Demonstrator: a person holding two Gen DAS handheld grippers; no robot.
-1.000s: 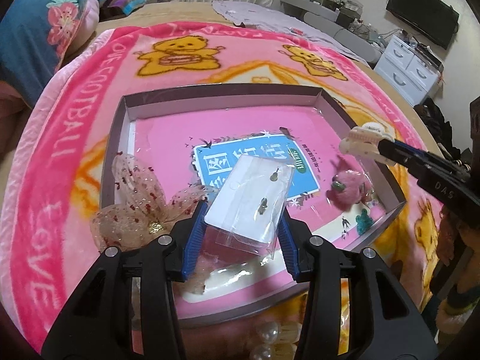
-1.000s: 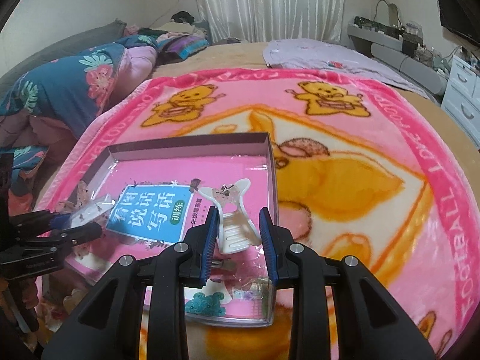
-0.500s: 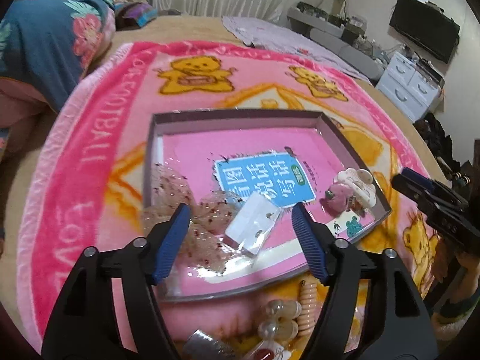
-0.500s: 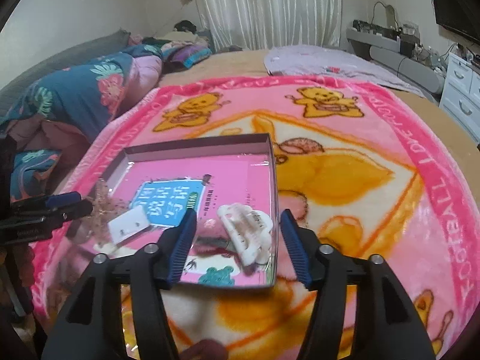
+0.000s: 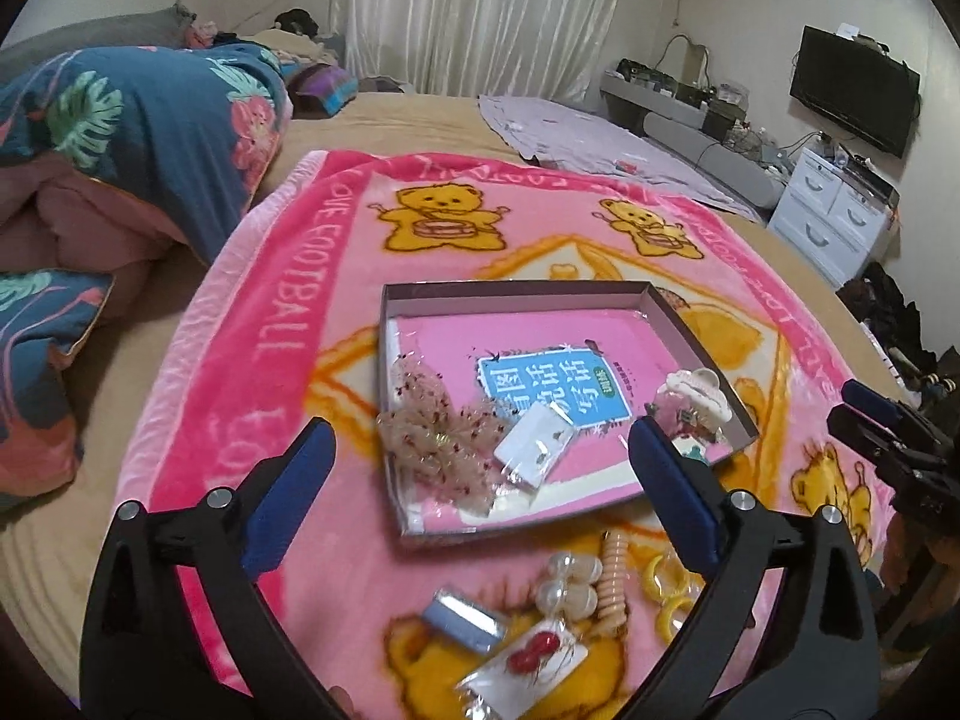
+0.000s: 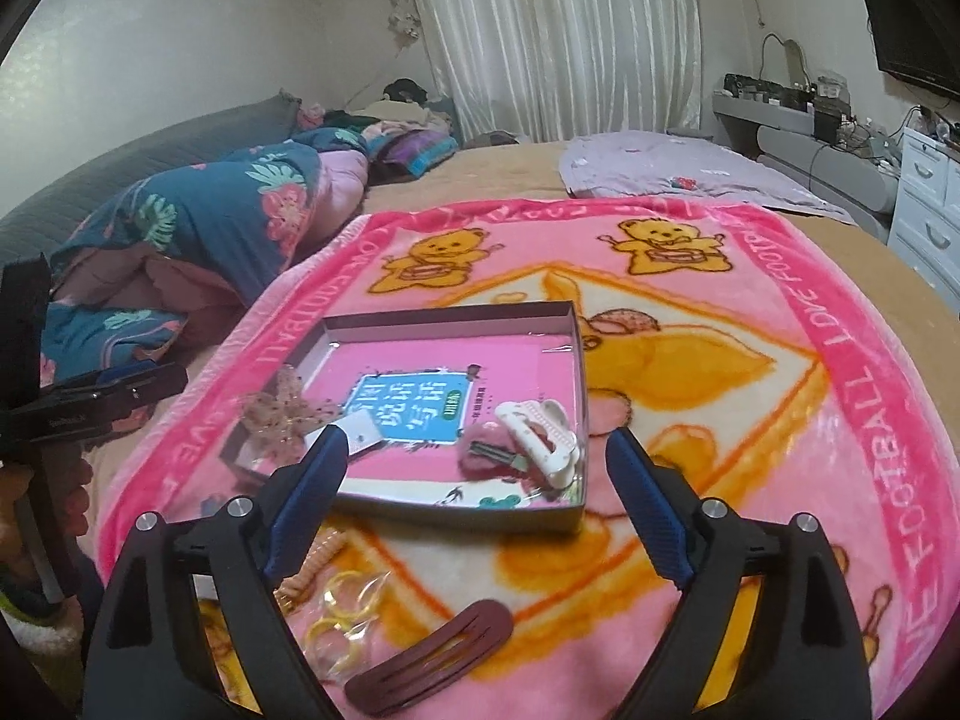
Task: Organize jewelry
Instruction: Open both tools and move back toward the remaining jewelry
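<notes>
Blue-padded grippers, left (image 5: 480, 480) and right (image 6: 477, 489), both gape wide, empty!
Ahead lies the box (image 5: 690, 336); clips sit beneath them.

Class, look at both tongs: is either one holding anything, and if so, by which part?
Nothing is held. The left tongs and right tongs are both open and empty.

A box (image 5: 690, 324) lies at the middle of the blanket (image 5: 252, 324), holding a bow (image 5: 432, 438) at its left edge, an earring card (image 5: 534, 447) beside it and a claw clip (image 5: 699, 390) at its right edge; loose hair ties (image 5: 666, 591) lie on the blanket before the box.
</notes>
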